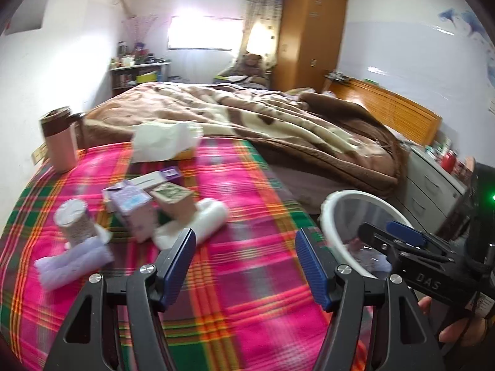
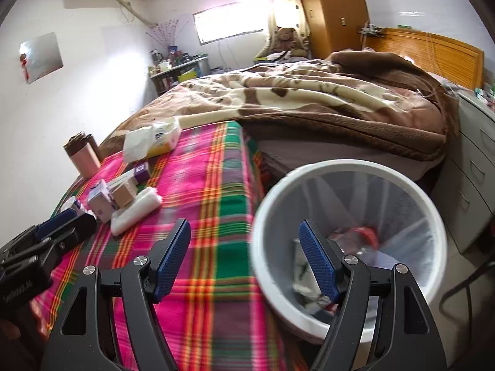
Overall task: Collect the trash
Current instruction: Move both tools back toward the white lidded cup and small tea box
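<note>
I was between pickups. My left tongs (image 1: 246, 266) stood spread with nothing between them, aimed at the litter on the plaid bedspread (image 1: 241, 191): a purple carton (image 1: 131, 207), a brown cup (image 1: 174, 199), a white plastic roll (image 1: 201, 222) and a crumpled wrapper (image 1: 74, 261), all close together. My right tongs (image 2: 244, 259) were spread wide and empty beside the white bin (image 2: 266, 247), which already held scraps. Next, I judged, the left needed to reach in and close on one piece.

Woven plaid cloth (image 1: 235, 278) (matt), smooth white plastic bin (image 2: 266, 266), plush blanket (image 1: 278, 123).
</note>
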Demonstrator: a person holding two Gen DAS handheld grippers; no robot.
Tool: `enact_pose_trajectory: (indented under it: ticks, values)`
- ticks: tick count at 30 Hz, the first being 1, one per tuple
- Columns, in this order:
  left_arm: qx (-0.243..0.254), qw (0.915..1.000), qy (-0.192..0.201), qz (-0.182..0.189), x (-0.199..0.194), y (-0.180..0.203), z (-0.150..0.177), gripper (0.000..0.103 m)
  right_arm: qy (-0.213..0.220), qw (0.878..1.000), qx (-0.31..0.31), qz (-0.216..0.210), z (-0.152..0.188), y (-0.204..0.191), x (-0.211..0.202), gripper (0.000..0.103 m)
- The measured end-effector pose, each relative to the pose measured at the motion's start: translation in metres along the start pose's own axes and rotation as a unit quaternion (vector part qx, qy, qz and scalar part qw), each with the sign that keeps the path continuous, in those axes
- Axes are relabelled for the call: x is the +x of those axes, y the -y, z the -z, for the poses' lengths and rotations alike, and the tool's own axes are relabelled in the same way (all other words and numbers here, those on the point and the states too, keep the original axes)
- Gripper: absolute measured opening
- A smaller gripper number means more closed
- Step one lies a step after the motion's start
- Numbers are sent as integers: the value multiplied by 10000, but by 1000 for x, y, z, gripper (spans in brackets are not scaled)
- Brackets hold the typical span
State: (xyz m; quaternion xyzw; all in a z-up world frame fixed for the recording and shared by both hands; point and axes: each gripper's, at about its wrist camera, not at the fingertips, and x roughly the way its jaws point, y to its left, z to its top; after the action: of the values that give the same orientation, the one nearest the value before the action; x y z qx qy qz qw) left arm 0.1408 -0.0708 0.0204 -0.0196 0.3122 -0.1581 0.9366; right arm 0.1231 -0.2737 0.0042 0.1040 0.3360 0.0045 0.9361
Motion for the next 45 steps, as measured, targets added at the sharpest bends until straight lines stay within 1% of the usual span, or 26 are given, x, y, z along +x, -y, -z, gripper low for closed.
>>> enact_pose_trajectory:
  ticks: [7,13,17,19,22,25,28,31,34,36,41,43,45]
  values:
    - [-328,9986,17,-417,-4,-49,0,69,-134,9996,-164,-205,1,-29,19,74]
    - [-525,9959,-16,-733,-6,-84,1,69,-225,9985,-329,-382,-3,-54,32,74]
    - [-682,9938,-27,-876,-3,-107,1,69,-290,9971,-510,-494,-6,-72,42,74]
    - [-778,9924,-120,-949,0,-117,2,69,-301,9958,-652,-565,-9,-83,47,74]
    - [-811,9907,-136,-1081,3,-131,0,69,-315,9943,-820,-599,-12,-96,53,74]
    - [-920,9896,-215,-1081,7,-143,0,69,-365,9925,-973,-647,-15,-108,63,74]
    - [-937,9876,-254,-1233,11,-152,-1,69,-428,9910,-1086,-649,-18,-119,73,74]
    - [-1026,9868,-347,-1200,19,-162,-1,69,-434,9905,-1102,-692,-20,-124,79,74]
    - [-996,9871,-340,-1208,23,-164,-3,69,-488,9893,-1176,-707,-22,-131,88,74]
    - [-1009,9874,-416,-1147,31,-167,-5,69,-522,9887,-1235,-677,-23,-136,94,74]
    - [-1005,9864,-536,-1187,45,-173,-9,69,-572,9859,-1413,-695,-24,-146,103,74]
    - [-1052,9864,-619,-1099,51,-175,-10,69,-644,9846,-1479,-674,-24,-149,109,74]
    - [-1032,9863,-613,-1130,53,-176,-10,69,-703,9841,-1459,-723,-25,-151,113,74]
